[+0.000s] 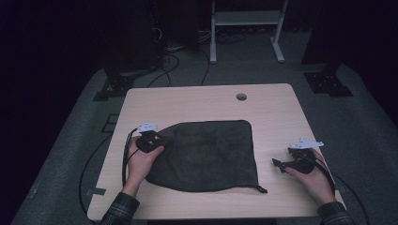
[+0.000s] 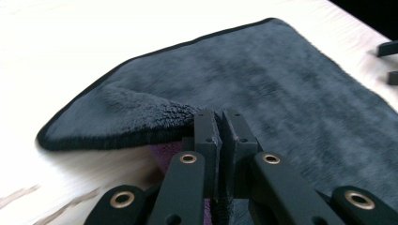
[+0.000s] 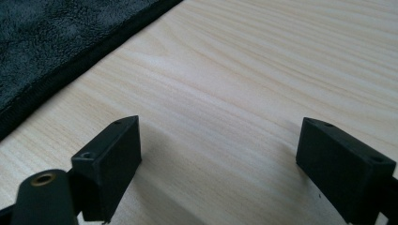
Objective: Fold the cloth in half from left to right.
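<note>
Jaws of the left gripper (image 2: 218,136) are pinched tight on the edge of a dark grey towel (image 2: 263,89), a thin strip of the fabric caught between the two pads. In the left gripper view the seized corner is lifted off the wood and curls back over itself, showing its fluffy underside, while the rest of the cloth lies flat. From above, that gripper (image 1: 157,139) sits at the towel's (image 1: 206,154) left edge, held in the person's left hand (image 1: 141,161).

The right gripper (image 3: 218,159) stands with its jaws wide apart and nothing between them, just bare pale wood below; the towel's hemmed border (image 3: 56,61) lies off to one side, well clear. In the high view it (image 1: 280,164) rests near the table's (image 1: 197,101) right side, apart from the towel's right edge, in the right hand (image 1: 314,178).
</note>
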